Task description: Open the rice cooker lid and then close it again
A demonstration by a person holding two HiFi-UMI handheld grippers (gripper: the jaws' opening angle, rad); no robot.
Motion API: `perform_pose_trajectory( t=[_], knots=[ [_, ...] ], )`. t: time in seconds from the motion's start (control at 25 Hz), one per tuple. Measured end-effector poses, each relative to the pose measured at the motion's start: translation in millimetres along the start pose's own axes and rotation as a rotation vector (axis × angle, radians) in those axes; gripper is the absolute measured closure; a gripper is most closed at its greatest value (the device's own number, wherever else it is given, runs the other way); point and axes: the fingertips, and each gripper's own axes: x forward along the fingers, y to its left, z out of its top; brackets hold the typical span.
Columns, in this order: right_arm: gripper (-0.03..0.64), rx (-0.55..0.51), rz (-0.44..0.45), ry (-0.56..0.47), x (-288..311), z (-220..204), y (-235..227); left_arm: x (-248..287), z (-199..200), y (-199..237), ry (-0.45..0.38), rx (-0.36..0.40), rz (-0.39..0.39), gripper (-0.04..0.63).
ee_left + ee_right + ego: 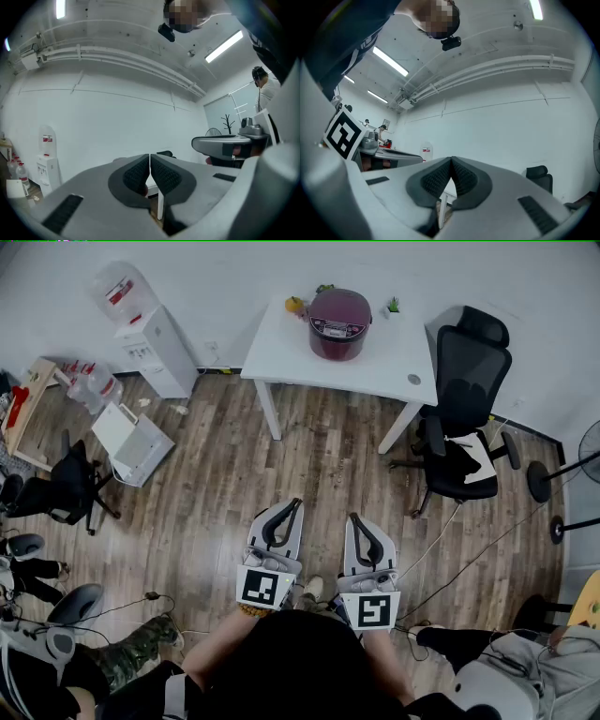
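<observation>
A dark red rice cooker (338, 322) with its lid down stands on a white table (281, 348) at the far wall. My left gripper (296, 503) and right gripper (352, 517) are held side by side over the wooden floor, well short of the table. Both are shut with nothing between their pads. In the left gripper view the left gripper (149, 161) points level at the wall, its jaws together. The right gripper (451, 165) in its own view also has its jaws together. The cooker is hidden behind the jaws in both gripper views.
A black office chair (464, 418) stands right of the table. A water dispenser (150, 338) and bottles are at the back left. A small black chair (66, 488) sits at left. Cables run across the floor at right. People sit at the lower corners.
</observation>
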Motion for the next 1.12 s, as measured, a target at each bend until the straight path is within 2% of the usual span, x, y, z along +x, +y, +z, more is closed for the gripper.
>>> perform_pose_trajectory(
  t=[0.36,0.68,1.12],
  knots=[
    [0.589,-0.005,-0.013,0.001,33,-2,3,16,-4,36,-0.014,-0.018,0.007,0.565],
    [0.588,-0.032,0.069,0.051,92,-9,19,54,2,83,-0.048,-0.048,-0.033,0.565],
    [0.588,-0.058,0.005,0.126,172,-27,30,97,0,162,-0.061,-0.092,-0.084,0.565]
  ],
)
